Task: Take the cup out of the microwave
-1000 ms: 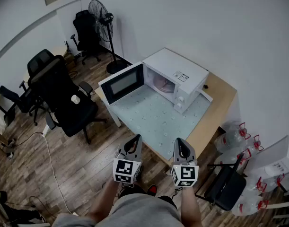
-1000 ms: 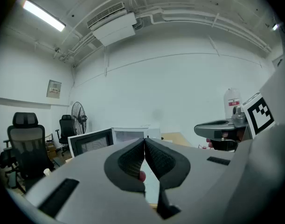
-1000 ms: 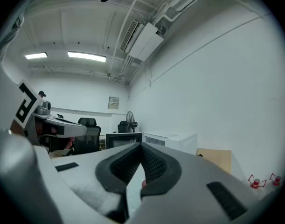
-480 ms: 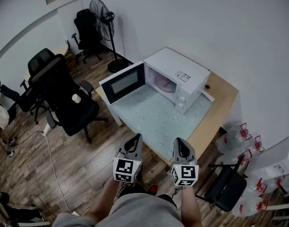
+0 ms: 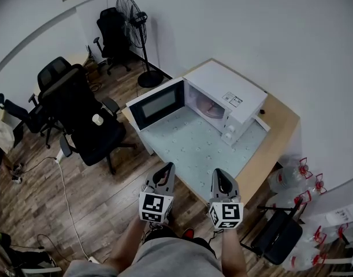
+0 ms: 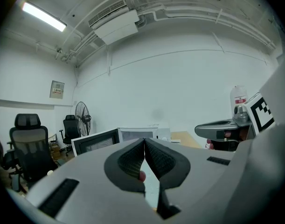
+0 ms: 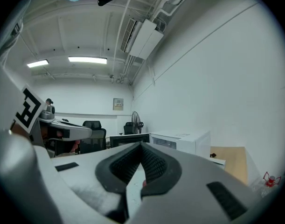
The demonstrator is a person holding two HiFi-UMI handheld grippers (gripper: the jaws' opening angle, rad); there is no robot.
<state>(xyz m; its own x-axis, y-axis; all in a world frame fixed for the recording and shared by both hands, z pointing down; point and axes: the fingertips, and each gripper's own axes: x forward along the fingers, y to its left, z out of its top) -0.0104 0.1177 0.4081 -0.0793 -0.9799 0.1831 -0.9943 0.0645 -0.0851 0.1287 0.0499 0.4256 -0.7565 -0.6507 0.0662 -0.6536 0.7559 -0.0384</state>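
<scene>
While both grippers are held low in front of the person, short of the tabletop's near edge, the white microwave oven [image 5: 231, 97] is seen standing at the far side of the light wooden tabletop [image 5: 275, 136]. Its dark-windowed door [image 5: 158, 104] is swung wide open to the left. Inside the open cavity a pale pink rounded thing [image 5: 212, 107] is visible, but it cannot be told from this view whether it is the cup. The cavity is well apart from both sets of fingers, beyond a pale blue-green mat [image 5: 190, 146] that is spread over the tabletop in front of the oven. The fingers of the left gripper [image 5: 165, 169] are pressed together with nothing between them, and the fingers of the right gripper [image 5: 220, 173] are likewise closed on nothing. Both grippers are pointed toward the oven, side by side and apart from each other. A black office chair [image 5: 86, 123] is placed on the wooden floor [image 5: 101, 195] to the left of the tabletop.
</scene>
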